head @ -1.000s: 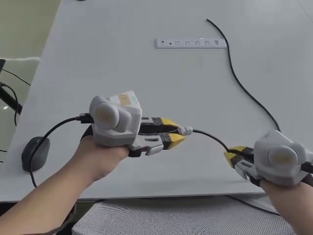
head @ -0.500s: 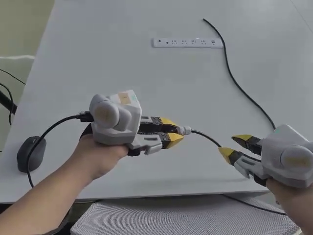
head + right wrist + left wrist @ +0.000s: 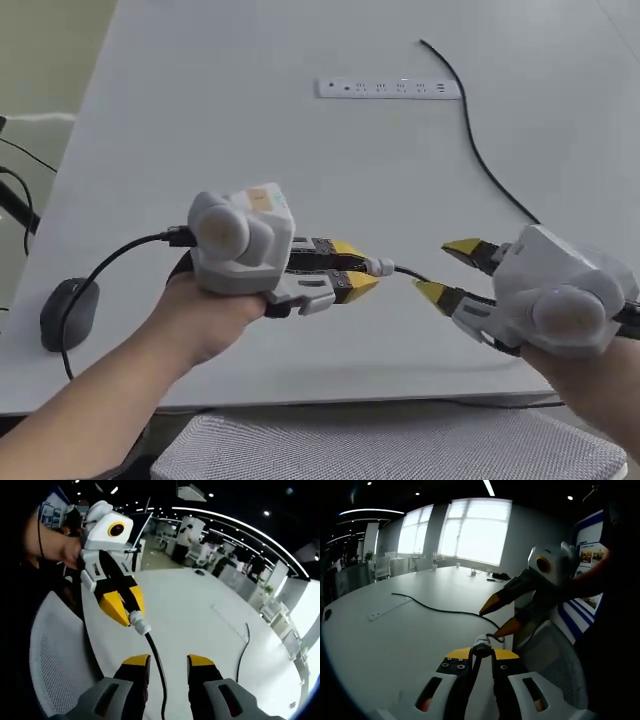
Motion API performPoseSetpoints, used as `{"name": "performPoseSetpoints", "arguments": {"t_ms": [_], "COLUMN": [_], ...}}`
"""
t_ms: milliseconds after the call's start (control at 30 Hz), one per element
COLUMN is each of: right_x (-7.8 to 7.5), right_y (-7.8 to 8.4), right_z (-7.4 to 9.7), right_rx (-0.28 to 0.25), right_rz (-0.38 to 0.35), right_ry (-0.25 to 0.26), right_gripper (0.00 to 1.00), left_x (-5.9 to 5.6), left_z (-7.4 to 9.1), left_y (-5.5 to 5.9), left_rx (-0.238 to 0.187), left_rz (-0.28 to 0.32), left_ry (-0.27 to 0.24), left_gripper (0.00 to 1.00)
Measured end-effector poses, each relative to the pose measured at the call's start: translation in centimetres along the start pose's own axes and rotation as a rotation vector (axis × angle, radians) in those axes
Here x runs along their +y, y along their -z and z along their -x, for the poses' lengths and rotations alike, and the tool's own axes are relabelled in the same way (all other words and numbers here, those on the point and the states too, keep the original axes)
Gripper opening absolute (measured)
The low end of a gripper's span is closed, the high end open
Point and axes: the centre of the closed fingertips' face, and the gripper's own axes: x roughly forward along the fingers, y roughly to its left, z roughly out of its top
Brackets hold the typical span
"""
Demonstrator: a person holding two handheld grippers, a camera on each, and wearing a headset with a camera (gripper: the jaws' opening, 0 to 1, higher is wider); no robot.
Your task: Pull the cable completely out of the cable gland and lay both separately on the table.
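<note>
White tabletop [image 3: 250,130] lies beneath the left hand-held gripper [image 3: 358,268], clamped on a small grey cable gland [image 3: 378,267]. A thin black cable [image 3: 156,662] runs from it between the right hand-held gripper's [image 3: 440,268] parted jaws.

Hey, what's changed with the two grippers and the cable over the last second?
The right gripper let go of the cable, opened, and moved left toward the cable gland. Its open jaws now sit either side of the cable, close to the gland. The left gripper stayed shut on the gland, in much the same place.
</note>
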Motion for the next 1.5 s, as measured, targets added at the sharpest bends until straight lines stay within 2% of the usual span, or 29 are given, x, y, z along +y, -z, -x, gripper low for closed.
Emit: {"name": "performPoseSetpoints", "arguments": {"t_ms": [133, 233, 667, 1067, 1500], "right_x": [0.7, 1.4, 2.0, 2.5, 2.8], "right_y": [-0.8, -0.9, -1.3, -1.2, -0.9], "right_z": [-0.6, -1.1, -1.8, -2.0, -1.9], "right_rx": [0.004, 0.019, 0.018, 0.007, -0.007], "right_rz": [0.059, 0.143, 0.264, 0.296, 0.268], "right_ry": [-0.022, -0.044, -0.056, -0.091, -0.104], "right_gripper": [0.23, 0.23, 0.11, 0.00, 0.00], "left_x": [0.1, 0.2, 0.2, 0.3, 0.0], "left_z": [0.0, 0.0, -0.3, -0.2, -0.3], "left_y": [0.0, 0.0, 0.1, 0.1, 0.3], "left_rx": [-0.005, -0.006, 0.000, 0.005, 0.014], "left_rz": [0.005, 0.007, 0.012, 0.012, 0.000], "left_ry": [0.000, -0.004, 0.002, 0.003, 0.004], "left_gripper": [0.15, 0.15, 0.15, 0.15, 0.15]}}
